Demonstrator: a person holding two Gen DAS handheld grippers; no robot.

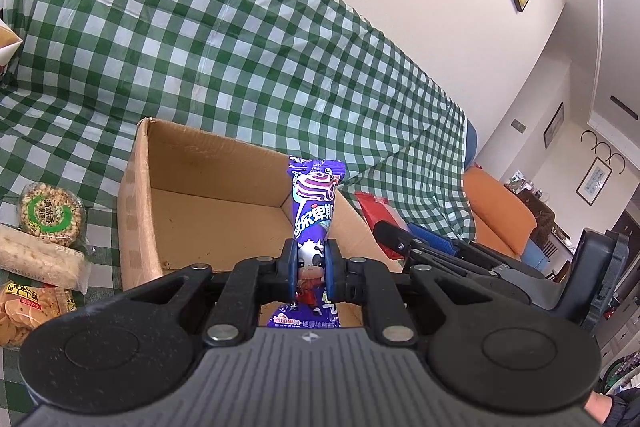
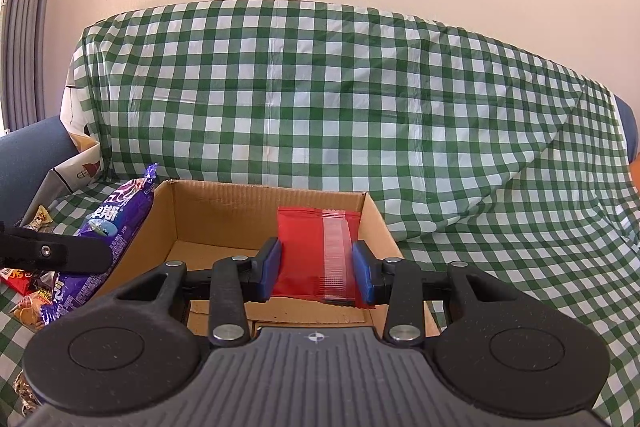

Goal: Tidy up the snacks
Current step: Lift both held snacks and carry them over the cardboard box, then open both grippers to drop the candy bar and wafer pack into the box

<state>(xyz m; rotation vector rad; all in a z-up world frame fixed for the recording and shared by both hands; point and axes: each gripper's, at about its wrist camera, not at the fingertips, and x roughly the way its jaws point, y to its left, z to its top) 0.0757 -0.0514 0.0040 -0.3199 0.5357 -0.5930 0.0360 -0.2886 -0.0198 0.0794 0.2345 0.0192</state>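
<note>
My left gripper (image 1: 312, 269) is shut on a purple snack packet (image 1: 314, 203), holding it upright above the near edge of an open cardboard box (image 1: 136, 211). In the right wrist view the same purple packet (image 2: 116, 223) shows at the left, beside the box (image 2: 378, 223). My right gripper (image 2: 318, 267) is shut on a red snack packet (image 2: 304, 251) and holds it over the box, its blue pads pressed on both sides. From the left wrist view the red packet (image 1: 374, 211) and the right gripper's fingers (image 1: 400, 239) appear at the right of the box.
Loose snacks lie on the green checked cloth left of the box: a round puffed-grain cake (image 1: 50, 217), a white rice bar (image 1: 38, 261) and a cracker bag (image 1: 28, 311). The cloth-covered sofa back (image 2: 320, 99) rises behind. A paper bag (image 2: 80, 163) stands far left.
</note>
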